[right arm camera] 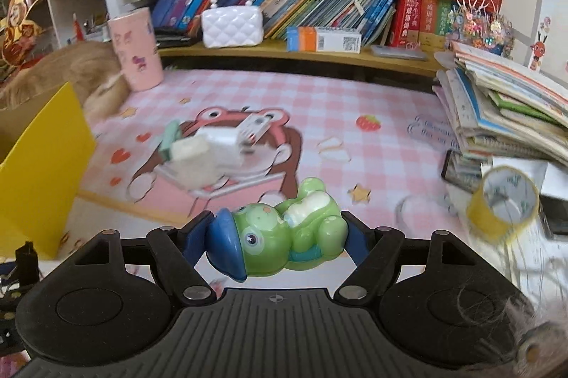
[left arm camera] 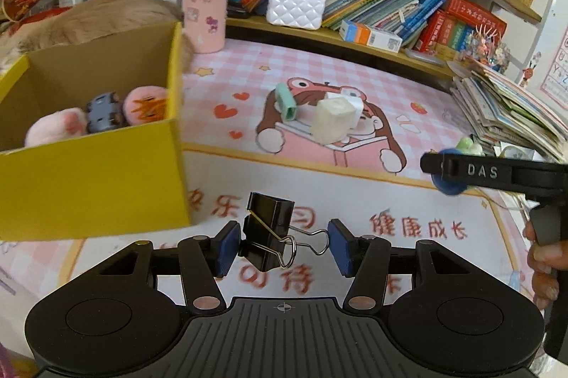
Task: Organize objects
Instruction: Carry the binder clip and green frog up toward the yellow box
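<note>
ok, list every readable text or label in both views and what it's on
"DAS": raised letters on the right claw, seen from the left wrist view.
"健康成长": red print on the desk mat.
"乐": red character on the same mat, beside the yellow box; its neighbours are cut off or hidden by the binder clip.
Book spines, boxed carton label, wall chart: too small or blurred to read.

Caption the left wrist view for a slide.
Left gripper holds a binder clip beside the yellow box.
</note>
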Motion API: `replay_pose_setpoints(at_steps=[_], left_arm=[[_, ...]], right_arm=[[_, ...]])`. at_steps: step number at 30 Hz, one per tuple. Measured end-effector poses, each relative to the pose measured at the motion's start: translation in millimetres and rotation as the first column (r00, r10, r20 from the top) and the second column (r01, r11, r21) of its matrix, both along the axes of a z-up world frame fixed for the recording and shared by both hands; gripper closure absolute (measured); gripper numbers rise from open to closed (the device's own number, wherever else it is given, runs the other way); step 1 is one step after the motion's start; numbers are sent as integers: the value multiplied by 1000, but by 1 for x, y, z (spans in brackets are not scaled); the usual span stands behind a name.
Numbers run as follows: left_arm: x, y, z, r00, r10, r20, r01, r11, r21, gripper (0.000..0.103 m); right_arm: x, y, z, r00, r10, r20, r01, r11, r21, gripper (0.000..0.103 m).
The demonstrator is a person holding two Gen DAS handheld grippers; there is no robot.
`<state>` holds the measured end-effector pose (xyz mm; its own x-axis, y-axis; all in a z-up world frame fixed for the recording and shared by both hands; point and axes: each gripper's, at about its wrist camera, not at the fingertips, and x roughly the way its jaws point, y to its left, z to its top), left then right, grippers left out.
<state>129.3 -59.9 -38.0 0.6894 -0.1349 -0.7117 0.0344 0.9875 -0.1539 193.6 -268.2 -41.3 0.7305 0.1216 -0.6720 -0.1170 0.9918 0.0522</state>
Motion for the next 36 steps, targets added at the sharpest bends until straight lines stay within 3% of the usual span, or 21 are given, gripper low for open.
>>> replay_pose_setpoints(at_steps=[10,19,36], left_arm=[[-50,58,-1,997,74,-10,-74,997,-27,50],[-96,104,-2,990,141,-14,-141,990,5,50],[-150,157,9,980,198,34,-199,979,49,50]], right_arm=[[-61,69,0,994,98,-45,-98,995,1,30],[-106,123,2,981,187,-46,-186,982,24,29],[-153,180,3,971,239,-18,-237,969,64,29]])
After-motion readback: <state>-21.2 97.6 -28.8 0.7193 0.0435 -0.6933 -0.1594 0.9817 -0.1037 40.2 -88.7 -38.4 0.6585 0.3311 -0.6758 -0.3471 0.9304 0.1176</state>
